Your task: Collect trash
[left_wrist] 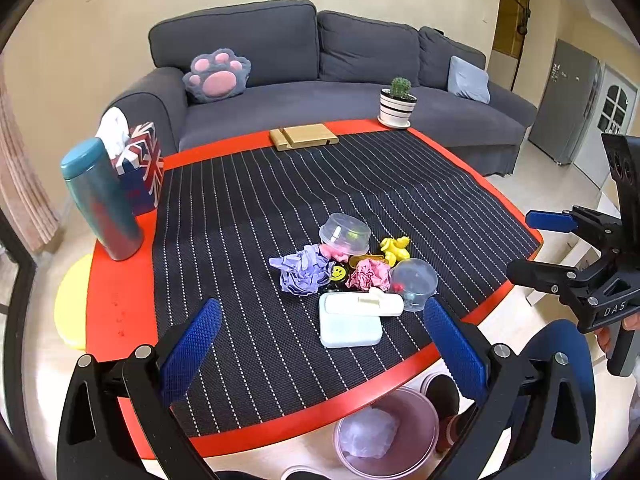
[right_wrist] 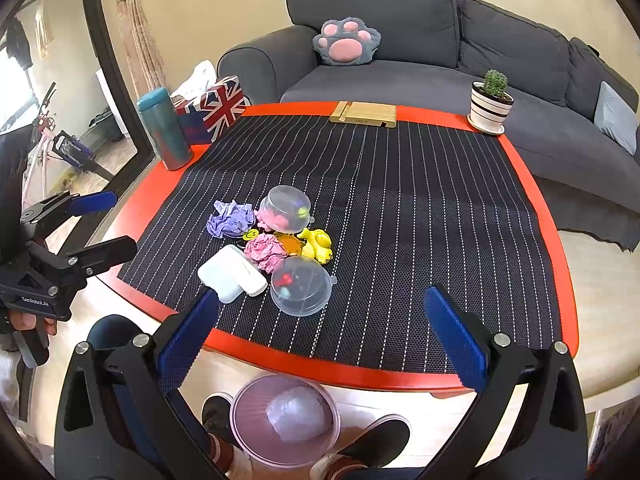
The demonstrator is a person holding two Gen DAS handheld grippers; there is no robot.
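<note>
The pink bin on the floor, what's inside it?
Inside the pink bin lies one crumpled pale wad, maybe paper or plastic. Whatever sits beneath it is covered.

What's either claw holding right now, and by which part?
Nothing. Left claw and right claw are both open, empty, above the table's near edge.

Grey sofa (left_wrist: pixel 320 80) against cream wall (left_wrist: pixel 120 8); pale floor (right_wrist: pixel 608 300).
</note>
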